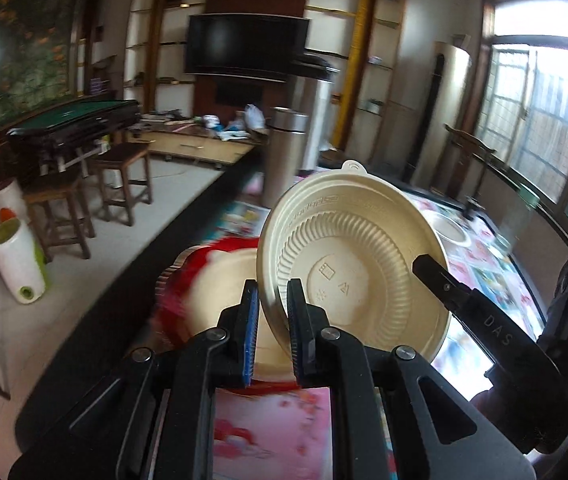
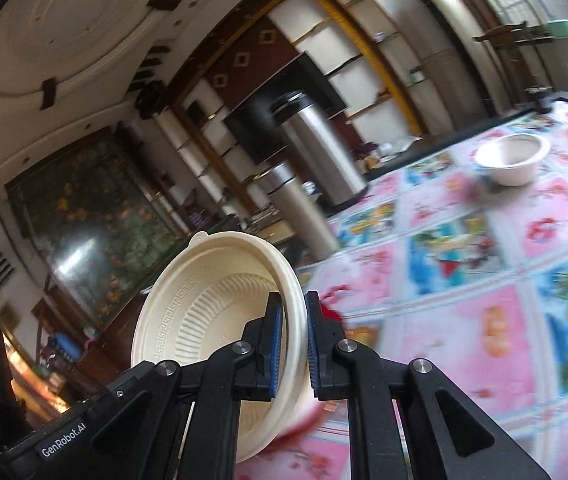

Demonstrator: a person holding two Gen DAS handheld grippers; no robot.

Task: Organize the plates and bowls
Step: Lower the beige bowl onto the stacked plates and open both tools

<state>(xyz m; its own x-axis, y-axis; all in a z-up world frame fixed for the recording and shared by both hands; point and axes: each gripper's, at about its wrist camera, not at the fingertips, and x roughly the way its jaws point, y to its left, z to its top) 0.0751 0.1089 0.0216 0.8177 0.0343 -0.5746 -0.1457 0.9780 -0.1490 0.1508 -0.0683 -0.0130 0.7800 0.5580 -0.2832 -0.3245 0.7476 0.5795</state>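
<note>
My left gripper (image 1: 272,320) is shut on the lower rim of a cream ribbed bowl (image 1: 348,248). The bowl is tilted upright with its underside facing this camera. In the right wrist view my right gripper (image 2: 294,332) is shut on the rim of the same bowl (image 2: 211,312), whose inside shows here. One of its fingers (image 1: 440,280) reaches the bowl's right side in the left wrist view. Below the bowl a red plate (image 1: 187,276) carries a cream dish (image 1: 223,288). Another cream bowl (image 2: 512,158) stands alone farther out on the table.
A patterned pink and blue tablecloth (image 2: 484,320) covers the table, which has a dark edge (image 1: 163,264) on the left. Two steel flasks (image 1: 286,156) stand at the far end. Wooden stools (image 1: 123,176) and white bottles (image 1: 17,264) are on the floor to the left.
</note>
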